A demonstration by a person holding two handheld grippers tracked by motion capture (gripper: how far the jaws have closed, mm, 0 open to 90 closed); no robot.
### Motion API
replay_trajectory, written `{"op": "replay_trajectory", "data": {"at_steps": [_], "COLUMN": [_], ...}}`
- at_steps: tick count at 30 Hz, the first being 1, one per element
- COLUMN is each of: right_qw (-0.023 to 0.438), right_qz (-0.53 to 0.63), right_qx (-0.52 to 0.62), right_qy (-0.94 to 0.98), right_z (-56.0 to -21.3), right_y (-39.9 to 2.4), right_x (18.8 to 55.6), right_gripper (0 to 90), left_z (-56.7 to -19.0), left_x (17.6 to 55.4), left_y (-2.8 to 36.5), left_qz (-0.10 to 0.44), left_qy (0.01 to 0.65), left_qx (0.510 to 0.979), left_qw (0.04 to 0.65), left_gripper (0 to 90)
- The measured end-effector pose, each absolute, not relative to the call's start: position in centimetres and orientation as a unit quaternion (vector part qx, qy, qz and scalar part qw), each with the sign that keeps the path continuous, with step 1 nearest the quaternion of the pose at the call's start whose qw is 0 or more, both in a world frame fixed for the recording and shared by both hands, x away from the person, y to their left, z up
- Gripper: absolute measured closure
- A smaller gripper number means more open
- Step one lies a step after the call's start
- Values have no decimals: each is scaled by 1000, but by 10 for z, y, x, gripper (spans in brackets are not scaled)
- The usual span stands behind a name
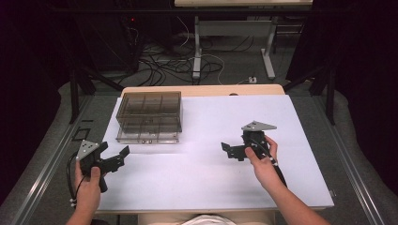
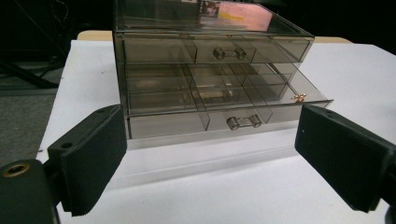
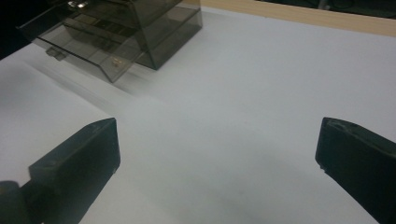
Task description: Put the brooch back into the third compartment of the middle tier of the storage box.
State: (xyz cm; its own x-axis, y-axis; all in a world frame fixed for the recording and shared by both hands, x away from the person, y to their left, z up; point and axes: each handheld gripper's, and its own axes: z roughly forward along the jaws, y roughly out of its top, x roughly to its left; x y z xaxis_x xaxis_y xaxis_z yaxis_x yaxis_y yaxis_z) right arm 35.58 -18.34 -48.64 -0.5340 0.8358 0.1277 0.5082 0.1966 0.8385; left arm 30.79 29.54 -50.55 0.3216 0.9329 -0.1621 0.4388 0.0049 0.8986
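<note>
Currently drawer box [image 1: 149, 116] with lower drawer [image 2: 219, 105] pulled out; left gripper [image 1: 114, 158] held near it, right gripper [image 1: 230, 149] well apart, jaws of both spread, nothing gripped.

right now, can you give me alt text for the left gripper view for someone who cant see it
A smoky transparent plastic drawer box stands on a white table, its lower drawer pulled part way out and a small gold-coloured item at that drawer's right corner. The left gripper faces it with both black jaws wide open and nothing between them.
</note>
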Motion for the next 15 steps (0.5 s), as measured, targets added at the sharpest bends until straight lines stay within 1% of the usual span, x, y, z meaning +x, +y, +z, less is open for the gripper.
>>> {"op": "replay_trajectory", "data": {"at_steps": [9, 11, 15], "right_qw": [193, 190, 199], "right_qz": [440, 441, 429], "right_qx": [479, 491, 508], "right_qy": [735, 727, 720], "right_z": [-497, -500, -508], "right_y": [-214, -218, -229], "right_x": [353, 352, 352], "right_gripper": [0, 0, 0], "left_z": [-506, -506, -506], "left_x": [309, 309, 310], "left_y": [294, 294, 295], "left_qz": [260, 259, 255], "left_qy": [522, 523, 527], "left_qx": [659, 659, 660], "left_qw": [474, 474, 471], "left_gripper": [91, 91, 91]}}
